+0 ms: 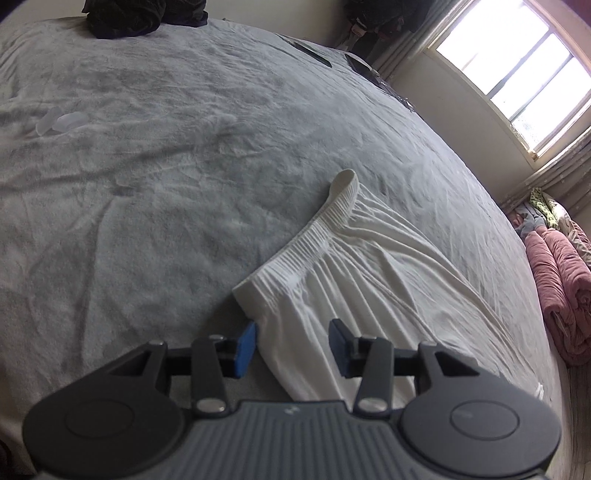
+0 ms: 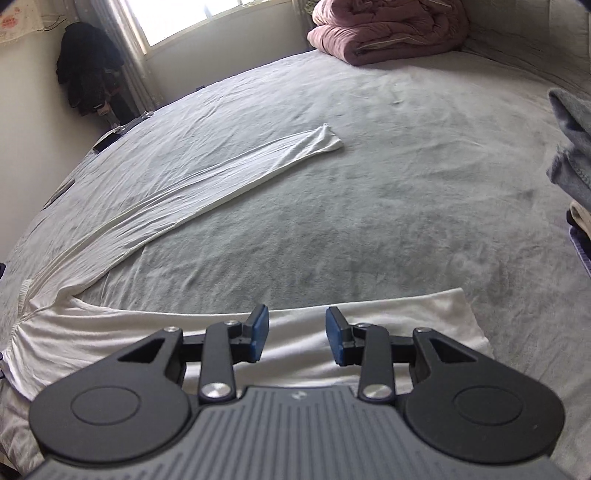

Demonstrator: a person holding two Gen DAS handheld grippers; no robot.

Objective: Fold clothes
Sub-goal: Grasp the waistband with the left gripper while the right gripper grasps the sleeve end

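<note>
White trousers (image 1: 354, 266) lie spread on the grey bed (image 1: 166, 177). In the left wrist view their ribbed waistband (image 1: 314, 229) runs diagonally, its near corner just ahead of my left gripper (image 1: 293, 345), which is open and empty over the cloth. In the right wrist view one trouser leg (image 2: 207, 177) stretches away to the far hem, and the other leg (image 2: 332, 332) lies flat under my right gripper (image 2: 297, 336), which is open and empty just above it.
A dark clothes pile (image 1: 140, 16) lies at the bed's far end. A folded pink quilt (image 2: 388, 27) sits at the bed's far end by the window. Grey-blue clothes (image 2: 572, 144) are at the right edge. Dark clothes (image 2: 86, 66) hang by the wall.
</note>
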